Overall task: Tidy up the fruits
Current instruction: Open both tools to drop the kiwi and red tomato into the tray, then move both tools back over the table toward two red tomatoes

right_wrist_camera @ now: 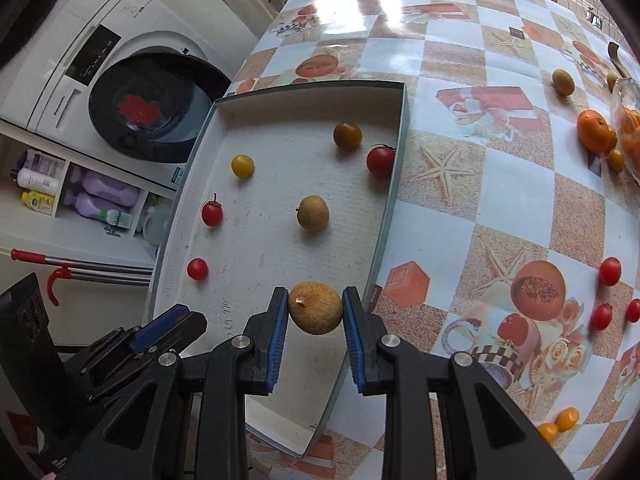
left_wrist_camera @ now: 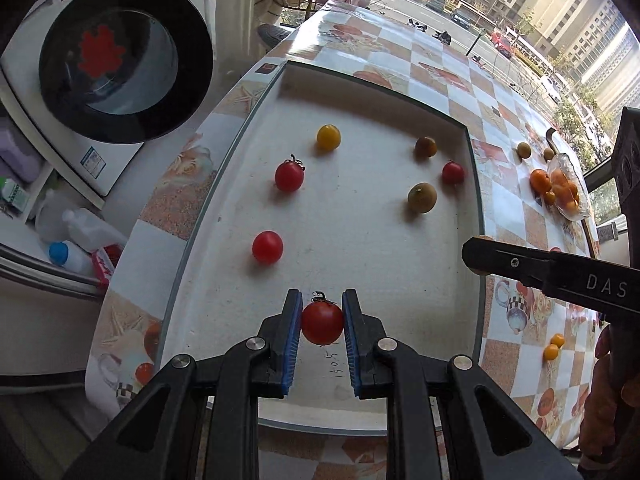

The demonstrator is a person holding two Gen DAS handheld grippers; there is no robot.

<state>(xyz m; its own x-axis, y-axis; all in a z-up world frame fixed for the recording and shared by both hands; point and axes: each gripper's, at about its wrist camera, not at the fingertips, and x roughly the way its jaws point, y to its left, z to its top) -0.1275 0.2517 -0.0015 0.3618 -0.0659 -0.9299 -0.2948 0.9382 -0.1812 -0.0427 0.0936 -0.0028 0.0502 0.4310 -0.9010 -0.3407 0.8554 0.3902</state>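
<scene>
Both tools sit nearest the lens: the left tool (left_wrist_camera: 322, 312) is clenched on a red tomato (left_wrist_camera: 322, 323), and the right tool (right_wrist_camera: 315, 308) grips a brown longan (right_wrist_camera: 315, 307), each held above the near end of the tray (right_wrist_camera: 394, 184). That tray, lying on the checkered counter (right_wrist_camera: 480, 208), already carries loose tomatoes and longans. More fruit lies on the counter near the glass bowl (left_wrist_camera: 570, 188). Dropped from height, either round fruit would likely roll, knock neighbours, or bounce over the low wall.

Patterned table (right_wrist_camera: 500, 208): white tray (right_wrist_camera: 394, 184), glass dish (left_wrist_camera: 568, 184), loose fruit (right_wrist_camera: 610, 271)
</scene>
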